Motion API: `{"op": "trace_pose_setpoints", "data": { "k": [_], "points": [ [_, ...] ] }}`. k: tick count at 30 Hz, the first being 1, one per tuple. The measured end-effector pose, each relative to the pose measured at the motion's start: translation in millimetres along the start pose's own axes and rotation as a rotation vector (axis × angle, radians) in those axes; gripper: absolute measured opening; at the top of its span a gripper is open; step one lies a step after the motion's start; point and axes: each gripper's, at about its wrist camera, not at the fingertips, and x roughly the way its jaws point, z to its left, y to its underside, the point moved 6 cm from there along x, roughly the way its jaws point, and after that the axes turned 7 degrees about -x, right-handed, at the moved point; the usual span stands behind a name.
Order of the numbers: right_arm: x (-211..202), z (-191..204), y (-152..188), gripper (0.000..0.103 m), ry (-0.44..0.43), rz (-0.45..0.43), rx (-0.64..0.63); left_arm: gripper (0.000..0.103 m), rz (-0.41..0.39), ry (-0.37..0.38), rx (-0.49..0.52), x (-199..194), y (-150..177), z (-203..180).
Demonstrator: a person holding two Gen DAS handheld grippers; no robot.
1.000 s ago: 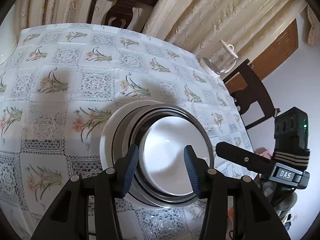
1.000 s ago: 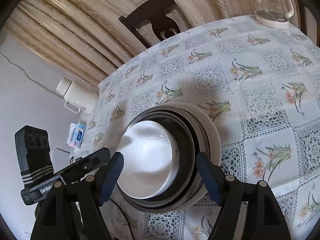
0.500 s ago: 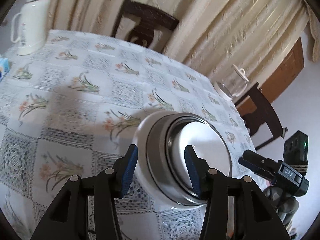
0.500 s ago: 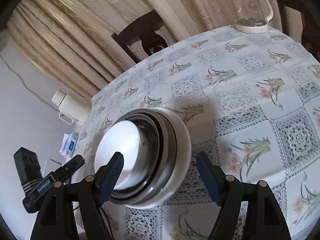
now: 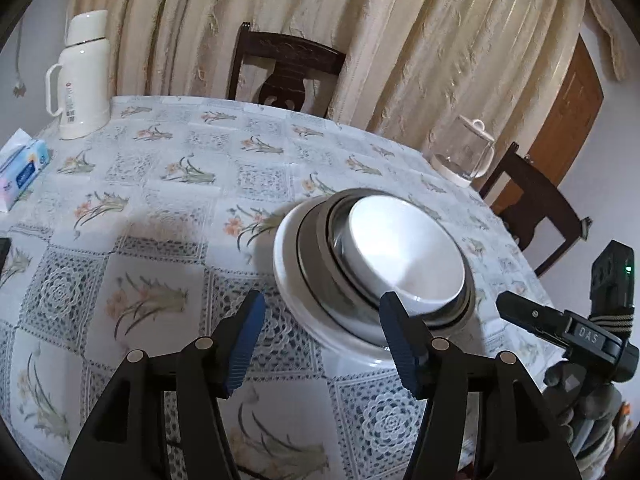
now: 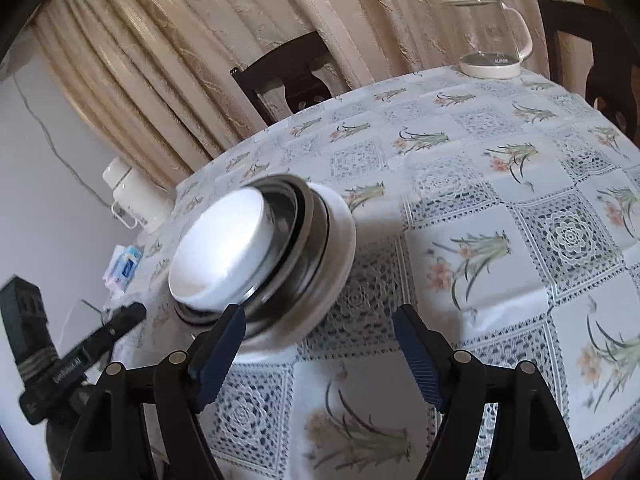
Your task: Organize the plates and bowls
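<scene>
From my left wrist camera, I see a nested stack on the flowered tablecloth (image 5: 168, 216): a white bowl (image 5: 404, 256) sits inside a steel bowl (image 5: 320, 276), which sits in a wider white plate (image 5: 292, 292) at the bottom. The stack lies toward the table's near right side. My left gripper (image 5: 322, 340) has its blue-padded fingers spread wide and holds nothing; its right pad overlaps the stack's near rim, though I cannot tell whether it touches. Farther off stand a white thermos (image 5: 82, 76), a tissue pack (image 5: 24, 168), a glass kettle (image 5: 464, 152) and a dark chair (image 5: 284, 72) before beige curtains.

From my right wrist camera, the same stack (slightly blurred) sits to the left, the white bowl (image 6: 224, 248) uppermost. My right gripper (image 6: 320, 352) is also wide apart and empty, its left pad just in front of the plate's edge. The glass kettle (image 6: 490, 36) stands at the far right, well apart.
</scene>
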Motion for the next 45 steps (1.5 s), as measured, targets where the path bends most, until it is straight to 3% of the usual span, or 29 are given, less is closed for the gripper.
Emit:
{"op": "trace_pose_setpoints", "data": {
  "k": [4, 11, 16, 21, 26, 34, 45],
  "points": [
    [-6, 8, 8, 0.084, 0.054, -0.043, -0.076, 0.074, -0.065, -0.061, 0.045, -11, 6, -2],
    [-28, 29, 10, 0.102, 0.153, -0.208, -0.219, 0.089, -0.166, -0.157, 0.099, -28, 11, -3],
    [-40, 43, 10, 0.102, 0.206, -0.300, -0.311, 0.096, -0.245, -0.218, 0.142, -41, 12, -5],
    [-39, 48, 12, 0.102, 0.215, -0.288, -0.327, 0.099, -0.292, -0.239, 0.157, -54, 15, -8],
    [-35, 43, 14, 0.103, 0.170, -0.259, -0.273, 0.100, -0.319, -0.258, 0.184, -59, 17, -12],
    [-25, 43, 23, 0.103, 0.163, -0.210, -0.265, 0.101, -0.285, -0.254, 0.201, -49, 26, -15],
    [-23, 50, 27, 0.103, 0.192, -0.209, -0.314, 0.101, -0.270, -0.255, 0.219, -40, 34, -20]
  ]
}}
